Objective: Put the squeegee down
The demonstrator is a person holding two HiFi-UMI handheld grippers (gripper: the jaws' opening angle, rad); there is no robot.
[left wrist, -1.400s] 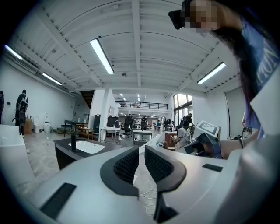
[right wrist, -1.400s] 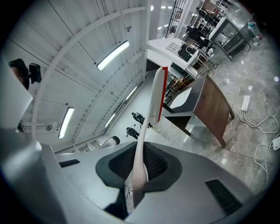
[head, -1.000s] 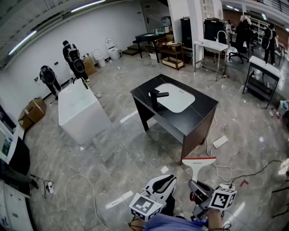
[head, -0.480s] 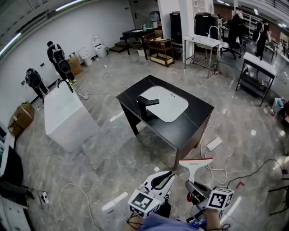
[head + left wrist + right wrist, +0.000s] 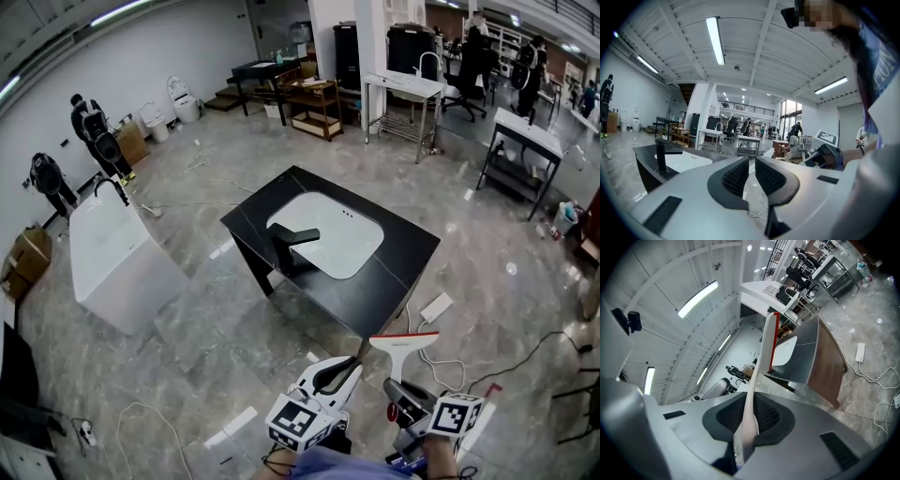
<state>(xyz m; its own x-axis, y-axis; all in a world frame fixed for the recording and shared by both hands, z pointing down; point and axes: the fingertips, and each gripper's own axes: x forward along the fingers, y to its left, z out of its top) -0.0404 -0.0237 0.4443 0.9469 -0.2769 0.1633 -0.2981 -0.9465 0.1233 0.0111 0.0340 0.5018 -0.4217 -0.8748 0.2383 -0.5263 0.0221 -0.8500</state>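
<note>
The squeegee [image 5: 406, 345] is white with a red blade edge and stands upright at the bottom of the head view. My right gripper [image 5: 399, 387] is shut on its handle. In the right gripper view the squeegee [image 5: 767, 344] rises from between the jaws of my right gripper [image 5: 752, 416], blade end toward the black table [image 5: 820, 357]. My left gripper [image 5: 348, 368] is beside it on the left, shut and holding nothing. My left gripper [image 5: 751, 176] also shows its pads close together. The black table [image 5: 380, 281], just ahead, carries a white sink [image 5: 326, 234] and a black faucet [image 5: 292, 246].
A white bathtub [image 5: 113, 259] stands to the left of the table. A power strip [image 5: 436, 307] and cables [image 5: 525, 358] lie on the marble floor at the right. Metal tables [image 5: 403, 89] and people [image 5: 91, 125] are far back.
Both grippers and the view have moved forward toward the black table, which now lies closer and more to the left. The squeegee stays upright in the right gripper.
</note>
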